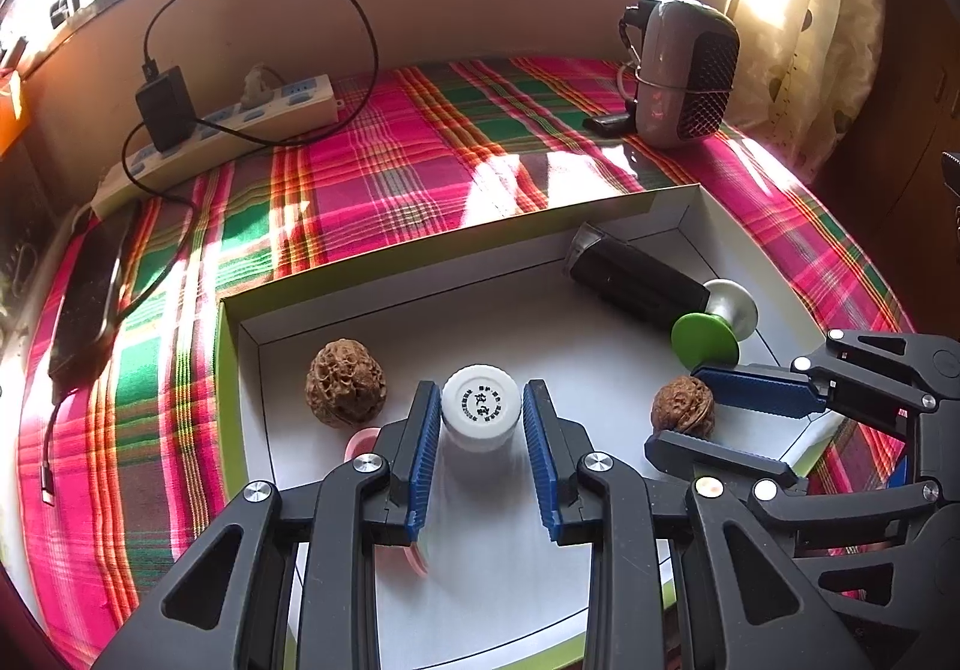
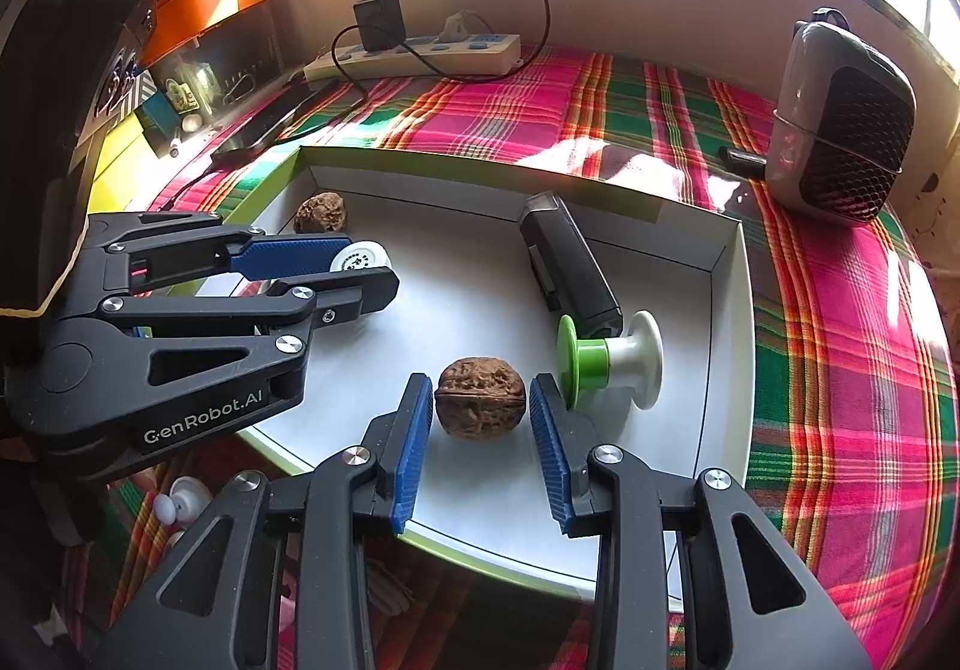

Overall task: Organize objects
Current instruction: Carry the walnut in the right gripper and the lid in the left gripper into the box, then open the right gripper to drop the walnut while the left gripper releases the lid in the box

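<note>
A white box lid with green rim lies on the plaid cloth. My left gripper is open around a small white bottle, with gaps on both sides. My right gripper is open around a smooth walnut, not touching it. A rougher walnut, a black cylinder and a green-and-white spool also lie in the lid.
A power strip with charger and cable and a phone sit at the back left. A grey speaker stands back right. A pink ring lies under my left gripper. Small white knobs lie outside the lid.
</note>
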